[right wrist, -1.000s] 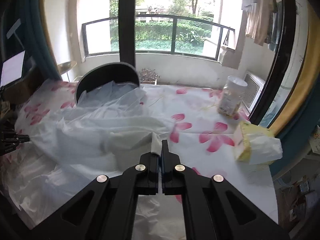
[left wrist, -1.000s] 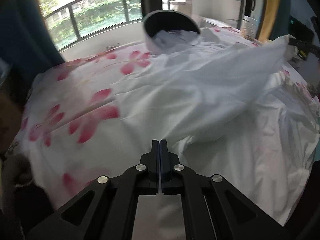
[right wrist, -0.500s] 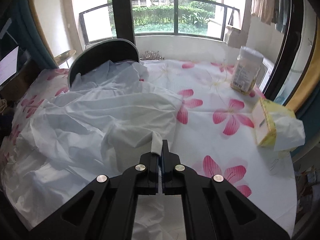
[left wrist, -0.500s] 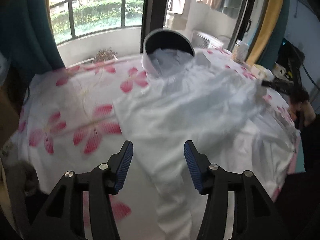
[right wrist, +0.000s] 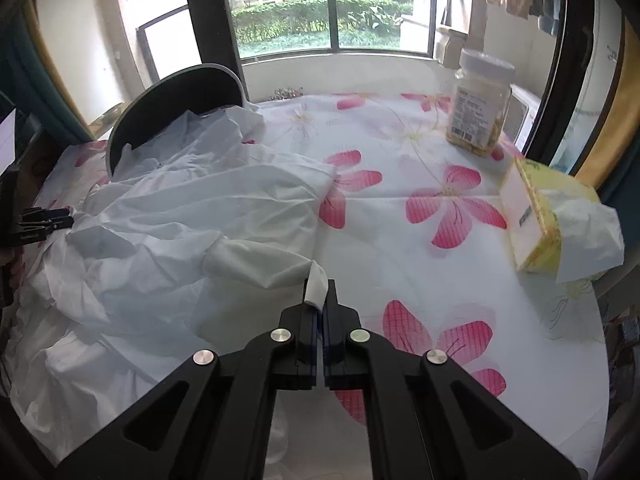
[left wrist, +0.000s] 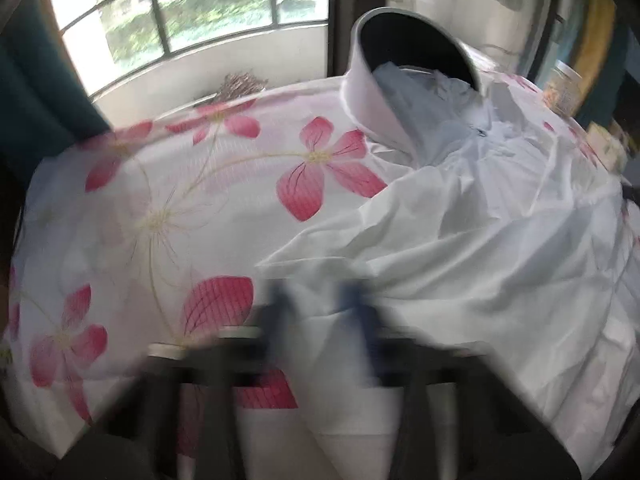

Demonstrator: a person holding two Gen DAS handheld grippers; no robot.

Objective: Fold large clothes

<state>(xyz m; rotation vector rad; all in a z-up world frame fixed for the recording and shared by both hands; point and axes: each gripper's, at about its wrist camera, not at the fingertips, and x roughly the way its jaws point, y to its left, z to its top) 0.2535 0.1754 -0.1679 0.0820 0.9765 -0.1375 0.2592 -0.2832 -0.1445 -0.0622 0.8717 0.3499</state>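
A large white garment (left wrist: pixel 460 240) lies crumpled on the flowered tablecloth (left wrist: pixel 160 216), with its collar end against a round grey chair back (left wrist: pixel 404 40). My left gripper (left wrist: pixel 316 308) is blurred by motion, and its jaws are closing on the garment's near-left edge, with cloth between the fingers. In the right wrist view the left gripper (right wrist: pixel 70 218) looks pinched on the garment (right wrist: pixel 180 208) at the far left. My right gripper (right wrist: pixel 322 300) is shut on the sleeve cuff (right wrist: pixel 316 284), low over the table.
A plastic jar with a white lid (right wrist: pixel 480 108) stands at the back right. A yellow tissue pack (right wrist: pixel 552 220) lies near the table's right edge. The chair back (right wrist: pixel 172 112) rises behind the table, in front of a window with a railing.
The left gripper opened, swept across to the garment's left edge and came back together there. The right gripper sank toward the table with the cuff, and the garment now lies flatter.
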